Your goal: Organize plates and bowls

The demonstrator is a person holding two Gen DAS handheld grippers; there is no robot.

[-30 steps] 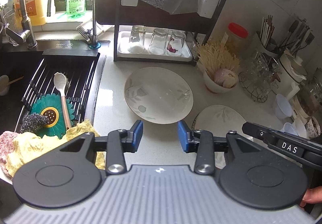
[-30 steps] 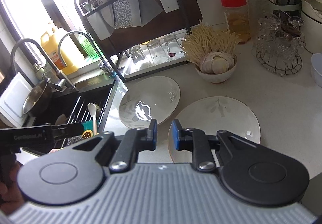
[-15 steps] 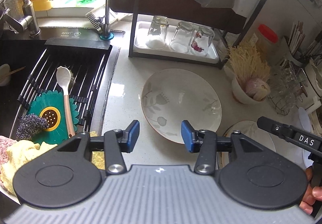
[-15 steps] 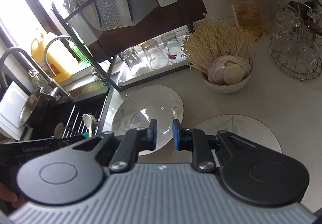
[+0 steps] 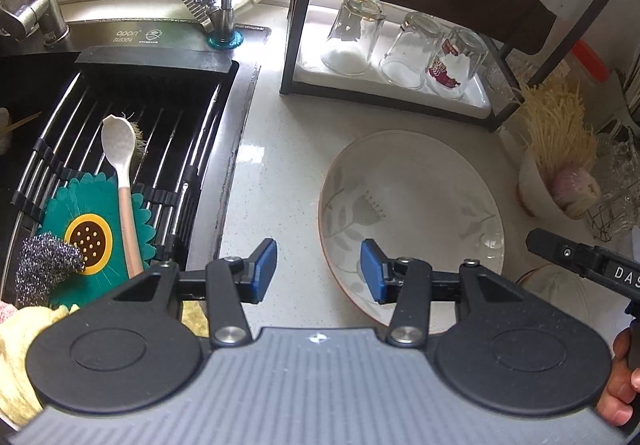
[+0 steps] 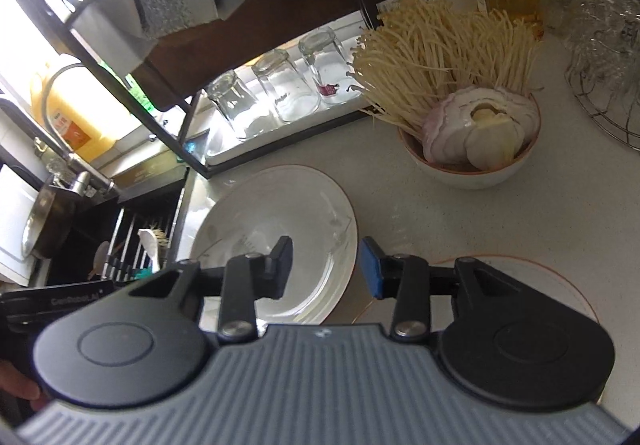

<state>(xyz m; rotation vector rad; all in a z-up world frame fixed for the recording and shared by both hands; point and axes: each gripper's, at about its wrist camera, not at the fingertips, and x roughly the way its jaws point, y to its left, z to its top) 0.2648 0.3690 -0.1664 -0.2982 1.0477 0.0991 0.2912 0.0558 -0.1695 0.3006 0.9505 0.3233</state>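
The left gripper [image 5: 318,271] hangs over the white countertop [image 5: 280,149] with its blue pads wide apart and nothing between them; its right pad stands over the near rim of the leaf-patterned plate [image 5: 416,205]. This plate lies flat on the counter between the sink [image 5: 120,117] and a bowl of enoki mushrooms and garlic [image 6: 472,141], in front of the black dish rack [image 5: 384,85] with three upturned glasses [image 5: 404,49]. The right gripper [image 6: 326,267] is also open and empty, and it hovers above the gap between that plate [image 6: 280,241] and a second plate [image 6: 540,285], which lies near it on the counter and is mostly hidden under the gripper body.
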